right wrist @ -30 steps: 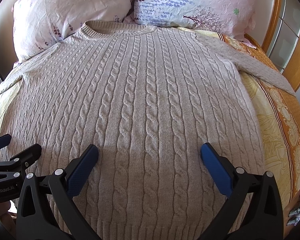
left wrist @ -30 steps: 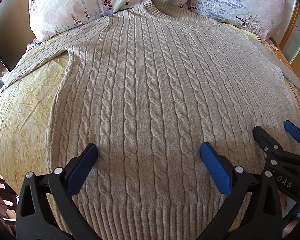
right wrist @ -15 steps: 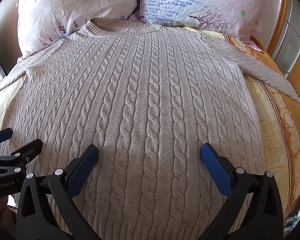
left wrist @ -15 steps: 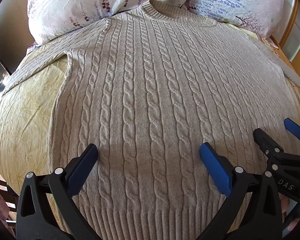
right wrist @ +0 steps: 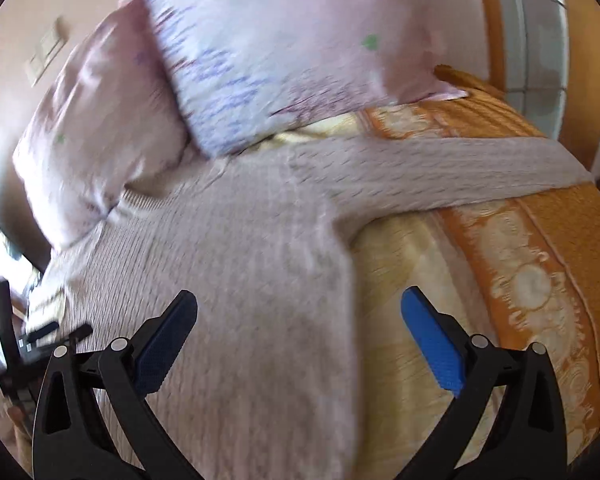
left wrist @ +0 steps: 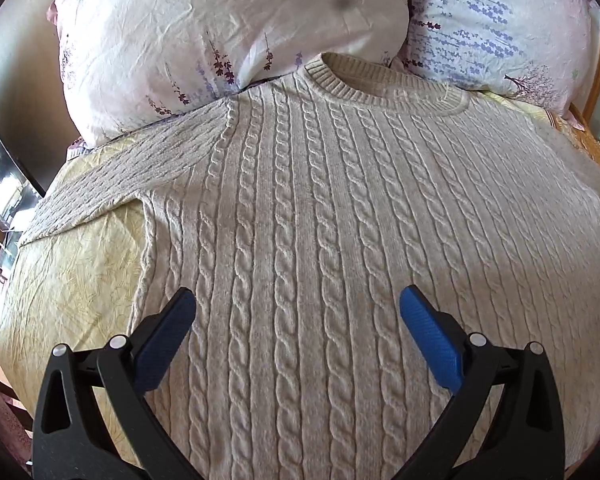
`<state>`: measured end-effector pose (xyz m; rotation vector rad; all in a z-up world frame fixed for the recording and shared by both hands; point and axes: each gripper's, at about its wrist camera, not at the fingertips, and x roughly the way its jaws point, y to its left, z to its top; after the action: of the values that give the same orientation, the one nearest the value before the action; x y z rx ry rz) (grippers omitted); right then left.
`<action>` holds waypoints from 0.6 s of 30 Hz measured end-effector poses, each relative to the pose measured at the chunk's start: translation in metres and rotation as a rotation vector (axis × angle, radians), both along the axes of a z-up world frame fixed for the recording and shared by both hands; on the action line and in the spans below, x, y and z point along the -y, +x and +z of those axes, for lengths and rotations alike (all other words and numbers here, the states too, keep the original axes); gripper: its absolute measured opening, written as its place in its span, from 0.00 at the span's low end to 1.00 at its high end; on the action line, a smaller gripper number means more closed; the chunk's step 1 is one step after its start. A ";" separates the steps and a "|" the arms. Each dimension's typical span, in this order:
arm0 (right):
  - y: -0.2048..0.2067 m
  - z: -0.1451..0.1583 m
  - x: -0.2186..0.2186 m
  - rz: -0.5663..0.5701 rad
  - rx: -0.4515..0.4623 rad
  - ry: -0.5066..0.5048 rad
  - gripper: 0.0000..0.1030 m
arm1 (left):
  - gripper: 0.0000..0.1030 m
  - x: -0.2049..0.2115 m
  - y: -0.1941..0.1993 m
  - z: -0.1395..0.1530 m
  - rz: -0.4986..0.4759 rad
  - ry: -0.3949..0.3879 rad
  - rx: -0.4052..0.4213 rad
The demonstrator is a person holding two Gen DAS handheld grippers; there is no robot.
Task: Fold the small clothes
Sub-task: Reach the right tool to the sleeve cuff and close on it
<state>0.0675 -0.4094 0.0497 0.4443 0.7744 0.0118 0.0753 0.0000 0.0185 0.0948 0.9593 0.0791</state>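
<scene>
A beige cable-knit sweater (left wrist: 320, 240) lies flat, face up, on the bed, collar toward the pillows. Its left sleeve (left wrist: 100, 184) stretches out to the left. My left gripper (left wrist: 298, 320) is open and empty, hovering over the sweater's lower-left body. In the blurred right wrist view my right gripper (right wrist: 300, 324) is open and empty over the sweater's right side edge (right wrist: 340, 288). The right sleeve (right wrist: 440, 172) runs out toward the bed's right edge. The left gripper (right wrist: 40, 336) shows small at the far left of that view.
Two floral pillows (left wrist: 228, 32) (left wrist: 500, 28) lie at the head of the bed, above the collar. A yellow bedspread (left wrist: 72, 280) with an orange patterned border (right wrist: 540, 280) lies under the sweater. A wooden frame (right wrist: 580, 60) stands at the right.
Both grippers moved up the sweater from its hem. The right gripper swung right to the sweater's right edge, with motion blur. It has left the left wrist view. Both stayed open.
</scene>
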 end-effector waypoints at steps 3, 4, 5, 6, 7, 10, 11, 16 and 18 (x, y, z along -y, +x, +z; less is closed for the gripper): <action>0.016 -0.007 0.067 -0.172 -0.032 0.105 0.75 | 0.98 -0.006 0.007 -0.011 -0.010 -0.068 -0.031; 0.019 -0.011 0.088 -0.232 -0.040 0.140 0.71 | 0.98 -0.009 0.007 -0.015 -0.003 -0.085 -0.045; 0.021 -0.015 0.104 -0.286 -0.051 0.160 0.69 | 0.98 -0.010 0.008 -0.017 0.003 -0.098 -0.048; 0.023 -0.019 0.118 -0.332 -0.060 0.178 0.67 | 0.98 -0.012 0.008 -0.017 0.005 -0.105 -0.041; 0.025 -0.024 0.131 -0.374 -0.072 0.198 0.67 | 0.98 -0.012 0.007 -0.017 0.006 -0.100 -0.036; 0.031 -0.038 0.157 -0.452 -0.088 0.275 0.64 | 0.98 -0.011 0.007 -0.019 0.001 -0.099 -0.038; 0.033 -0.043 0.162 -0.470 -0.093 0.301 0.64 | 0.98 -0.011 0.007 -0.019 0.000 -0.101 -0.038; 0.043 -0.056 0.179 -0.522 -0.079 0.379 0.54 | 0.98 -0.012 0.007 -0.019 -0.002 -0.106 -0.039; 0.045 -0.056 0.181 -0.557 -0.076 0.361 0.54 | 0.98 -0.012 0.007 -0.019 -0.002 -0.105 -0.039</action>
<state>0.1129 -0.5907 -0.0061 0.9975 0.7029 -0.3917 0.0824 0.0119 -0.0005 0.0003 1.0000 0.0252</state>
